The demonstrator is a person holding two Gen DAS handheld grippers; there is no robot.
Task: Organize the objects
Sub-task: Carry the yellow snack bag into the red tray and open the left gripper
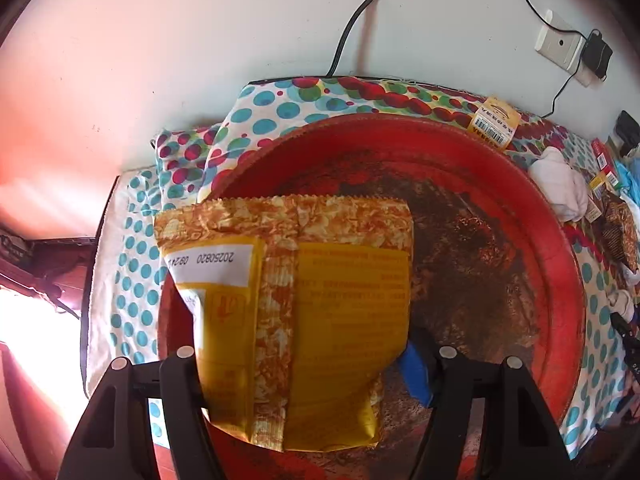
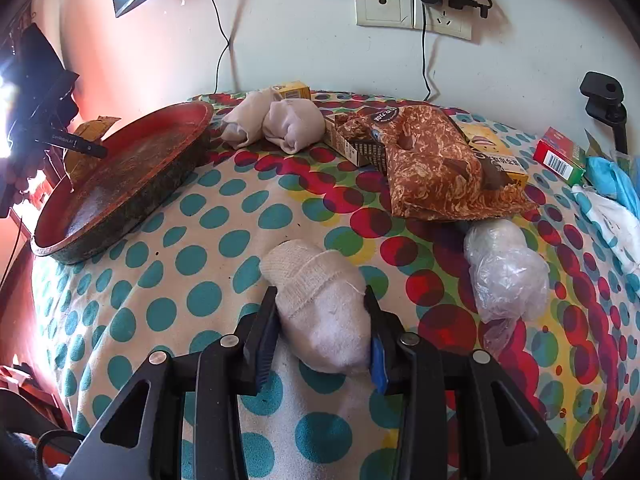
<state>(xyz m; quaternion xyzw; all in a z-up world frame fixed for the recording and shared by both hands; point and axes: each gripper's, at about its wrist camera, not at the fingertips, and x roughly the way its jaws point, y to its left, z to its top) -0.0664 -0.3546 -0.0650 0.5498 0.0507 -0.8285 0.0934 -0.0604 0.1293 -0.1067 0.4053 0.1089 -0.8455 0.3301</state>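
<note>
My left gripper (image 1: 300, 360) is shut on a yellow and orange snack packet (image 1: 320, 300), its jaws set wide across the packet's width. The packet hangs back side up above the left part of a round red tray (image 1: 560, 280). From the right wrist view, the same packet (image 2: 90, 132) shows behind the tray's (image 2: 132, 128) far rim. My right gripper (image 2: 320, 300) is shut on a rolled white sock (image 2: 320, 312), which rests on the dotted cloth (image 2: 200, 240), well to the right of the tray.
Behind the sock lie two more rolled socks (image 2: 276, 124), a brown snack bag (image 2: 436, 168) over flat boxes, a crumpled clear plastic bag (image 2: 504, 276) and a red and green box (image 2: 560, 158). Cables hang from a wall socket (image 2: 412, 8).
</note>
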